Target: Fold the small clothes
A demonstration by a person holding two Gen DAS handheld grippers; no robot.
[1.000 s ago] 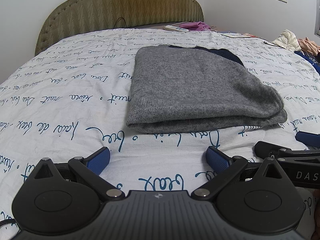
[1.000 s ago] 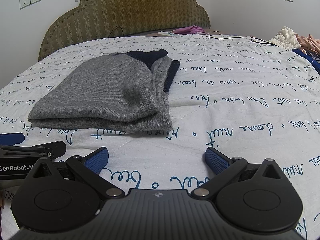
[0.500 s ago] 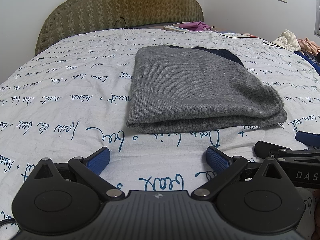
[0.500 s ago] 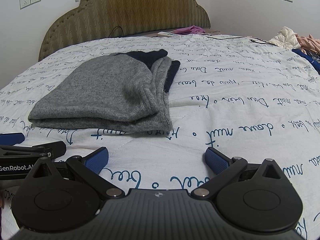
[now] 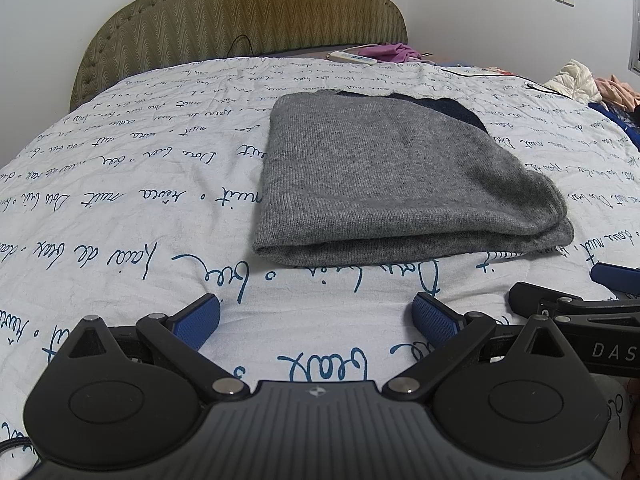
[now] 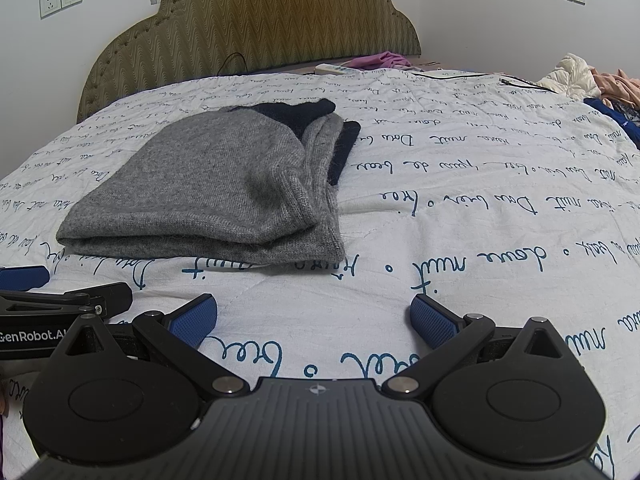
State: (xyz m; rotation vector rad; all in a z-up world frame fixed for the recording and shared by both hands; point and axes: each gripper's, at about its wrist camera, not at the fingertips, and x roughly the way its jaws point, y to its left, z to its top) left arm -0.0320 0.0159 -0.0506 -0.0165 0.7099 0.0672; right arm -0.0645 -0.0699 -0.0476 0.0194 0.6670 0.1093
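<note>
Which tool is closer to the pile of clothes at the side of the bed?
Right. The right tool sits nearer the heap of cream and pink clothes at the bed's right edge; the left tool sits farther left, beyond it.

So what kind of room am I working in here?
Most likely a bedroom in a home. The folded grey sweater lies on a bed covered by a white quilt printed with blue script, a padded headboard stands against the wall, and loose clothes are piled at the far right edge.

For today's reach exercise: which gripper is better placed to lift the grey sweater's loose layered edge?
Right gripper: the grey sweater shows its loose layered edge on that side, whereas the left gripper faces the folded corner.
</note>
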